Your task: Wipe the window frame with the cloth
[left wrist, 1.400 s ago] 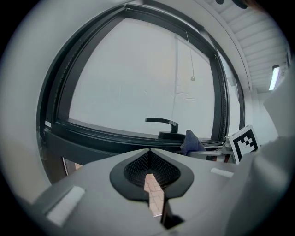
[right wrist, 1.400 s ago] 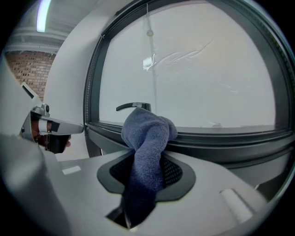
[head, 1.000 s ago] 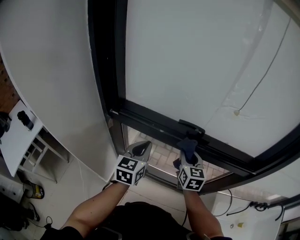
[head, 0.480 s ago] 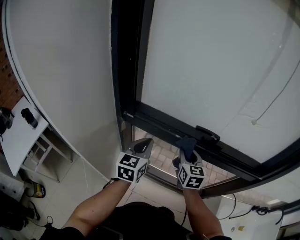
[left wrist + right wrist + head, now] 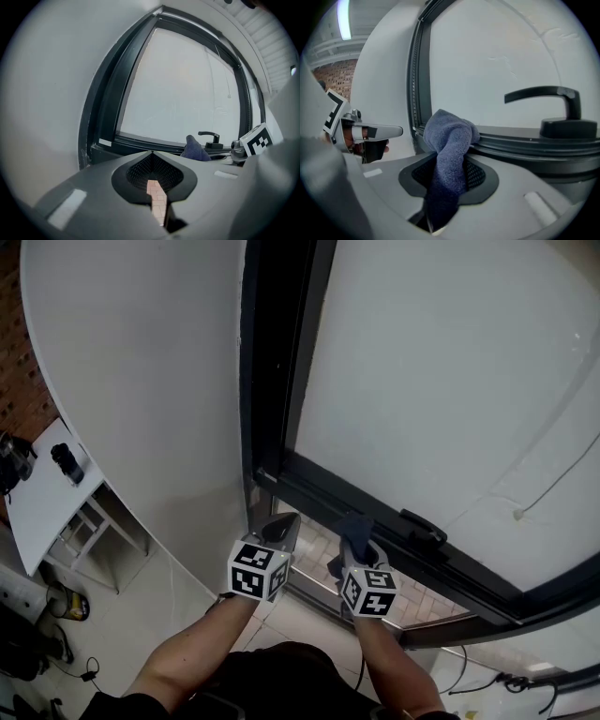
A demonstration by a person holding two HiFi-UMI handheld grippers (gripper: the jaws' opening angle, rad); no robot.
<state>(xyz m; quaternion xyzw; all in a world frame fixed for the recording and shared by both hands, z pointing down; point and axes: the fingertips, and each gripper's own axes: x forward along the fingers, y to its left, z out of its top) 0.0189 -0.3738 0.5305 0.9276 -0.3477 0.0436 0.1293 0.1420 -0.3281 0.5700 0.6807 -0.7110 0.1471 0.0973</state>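
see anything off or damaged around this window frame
Nothing clearly wrong. The window frame looks intact, the handle lies level, and the cloth is bunched in the right gripper against the bottom rail. One small pale patch sits near the frame's lower left corner; tape or chip, I cannot tell.

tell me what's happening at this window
A person holds a tool in each hand at a dark window frame. The right tool is shut on a blue cloth, whose bunched end lies against the frame's lower rail, left of the window handle. The left tool is shut with nothing in it and hovers beside it, nearer the frame's corner. The wiping looks under way.
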